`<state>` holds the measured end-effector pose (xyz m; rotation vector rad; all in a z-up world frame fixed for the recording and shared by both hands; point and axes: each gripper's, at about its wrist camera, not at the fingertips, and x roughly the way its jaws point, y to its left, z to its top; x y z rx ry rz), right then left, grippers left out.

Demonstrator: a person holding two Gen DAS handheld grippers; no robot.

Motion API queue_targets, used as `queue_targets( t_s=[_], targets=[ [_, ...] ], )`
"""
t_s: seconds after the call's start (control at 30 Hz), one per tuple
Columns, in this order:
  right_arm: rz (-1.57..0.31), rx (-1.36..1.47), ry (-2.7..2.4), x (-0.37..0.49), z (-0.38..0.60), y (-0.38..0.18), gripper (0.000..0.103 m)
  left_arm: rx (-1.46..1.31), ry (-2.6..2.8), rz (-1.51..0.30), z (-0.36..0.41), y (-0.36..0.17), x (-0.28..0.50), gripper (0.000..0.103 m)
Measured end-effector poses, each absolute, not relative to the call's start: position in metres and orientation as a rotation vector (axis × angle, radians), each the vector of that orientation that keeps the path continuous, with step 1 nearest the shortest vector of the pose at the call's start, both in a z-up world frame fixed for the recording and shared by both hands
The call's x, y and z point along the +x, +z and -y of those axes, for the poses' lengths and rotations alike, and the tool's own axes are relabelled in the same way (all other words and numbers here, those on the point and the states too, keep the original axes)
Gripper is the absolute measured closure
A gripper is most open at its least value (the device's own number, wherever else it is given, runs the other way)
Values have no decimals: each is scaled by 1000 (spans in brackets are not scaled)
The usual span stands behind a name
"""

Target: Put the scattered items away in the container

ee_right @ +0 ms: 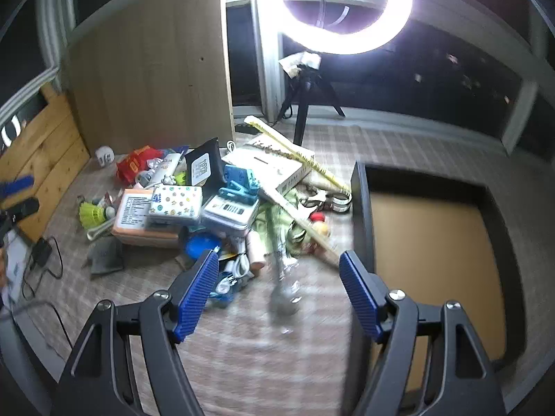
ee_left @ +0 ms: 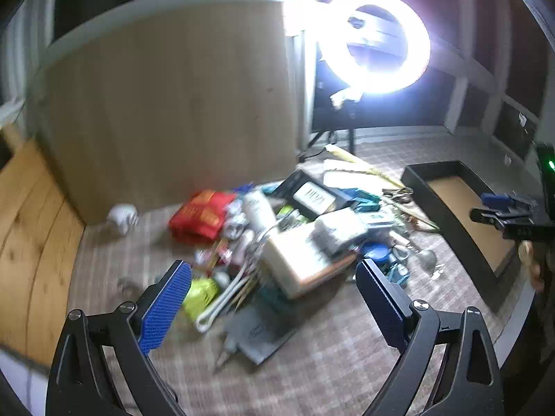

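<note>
The clutter pile [ee_right: 208, 204] lies left of the container [ee_right: 360, 208] (ring light [ee_right: 347, 10] behind).

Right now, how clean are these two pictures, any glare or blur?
Left wrist view: the ring light blows out white with a halo, and the pile is smeared by motion blur. Right wrist view: same glare up top, pile sharper, though the spoon is blurred.

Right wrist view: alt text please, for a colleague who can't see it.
An open right tool hovers over a checked floor, a cluttered pile ahead. An empty black box sits right; a ring light glares behind.
</note>
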<state>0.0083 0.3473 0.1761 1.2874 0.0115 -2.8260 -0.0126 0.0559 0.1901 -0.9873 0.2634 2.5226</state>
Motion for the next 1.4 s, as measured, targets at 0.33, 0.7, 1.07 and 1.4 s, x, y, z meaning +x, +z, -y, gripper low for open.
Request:
queue_targets(
  t_s=[0.33, 0.7, 1.07, 1.4],
  targets=[
    [-132, 1330, -2644, -35, -371, 161, 52, -981, 2351, -455, -121, 177, -33, 10],
    [-44, 1357, -2576, -113, -400, 136, 52, -1052, 2288, -535, -165, 152, -80, 14],
    [-177, 1392, -2350, -155, -396, 104, 52, -1029, 2186, -665, -215, 136, -96, 17],
    [-220, 1436, -2223, -155, -379, 74, 52, -1125, 2031, -796, -191, 109, -115, 17]
  ],
)
